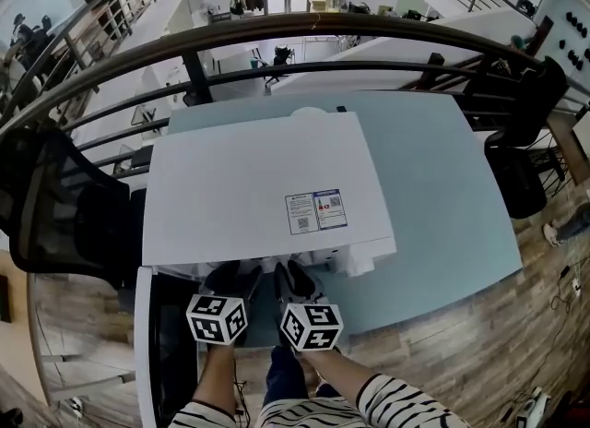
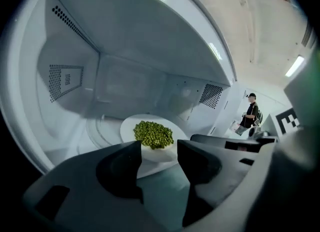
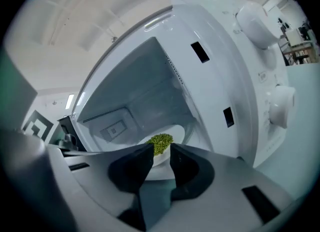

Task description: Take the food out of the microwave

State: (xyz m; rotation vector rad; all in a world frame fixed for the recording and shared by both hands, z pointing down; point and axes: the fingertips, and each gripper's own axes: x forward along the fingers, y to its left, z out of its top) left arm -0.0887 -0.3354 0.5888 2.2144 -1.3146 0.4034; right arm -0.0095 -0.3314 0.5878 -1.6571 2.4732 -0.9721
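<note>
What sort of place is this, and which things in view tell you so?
Probably an upper gallery in an open-plan office or lab. A curved railing overlooks long white desks on the floor below, and a microwave stands on a pale blue table.

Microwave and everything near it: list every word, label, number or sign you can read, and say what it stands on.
No text here can be read.
On top of the microwave, the sticker: blue heading, square code, reddish symbol; print too small to read.
On the control panel beside the knobs: faint marks, too blurred to read.
On the left marker cube and right marker cube: black-and-white square patterns, no letters.
</note>
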